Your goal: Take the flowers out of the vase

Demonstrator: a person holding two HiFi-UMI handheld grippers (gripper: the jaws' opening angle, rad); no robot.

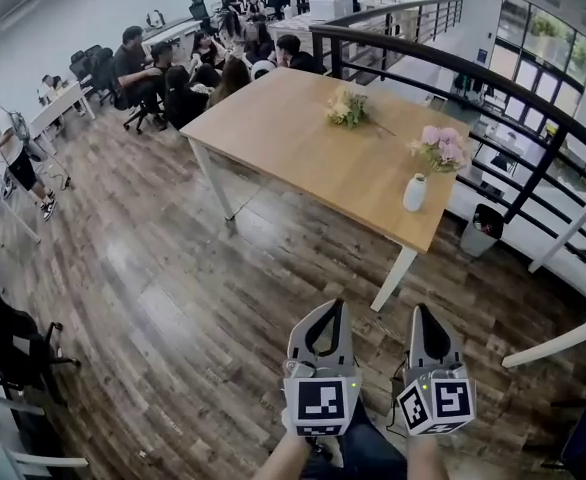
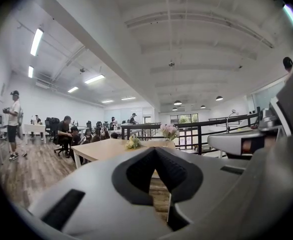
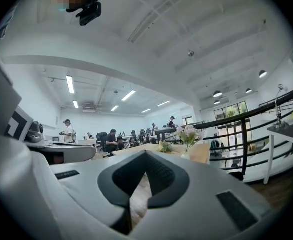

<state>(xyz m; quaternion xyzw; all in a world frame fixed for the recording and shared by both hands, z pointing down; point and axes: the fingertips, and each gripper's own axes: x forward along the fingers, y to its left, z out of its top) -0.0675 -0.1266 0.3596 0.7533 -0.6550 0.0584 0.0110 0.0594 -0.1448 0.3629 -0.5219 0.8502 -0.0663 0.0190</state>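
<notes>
Both grippers, left gripper (image 1: 326, 306) and right gripper (image 1: 420, 310), are clamped shut on nothing, carried low and well short of the table (image 1: 293, 148), which I'd guess is just walk-up posture. Pink flowers (image 1: 439, 148) stand upright in the white vase (image 1: 415, 192) by the table's near right corner, not yet pulled. Another bunch (image 1: 348, 108) lies near the far edge. No readable writing anywhere, only square markers (image 1: 321, 400) on the grippers.
</notes>
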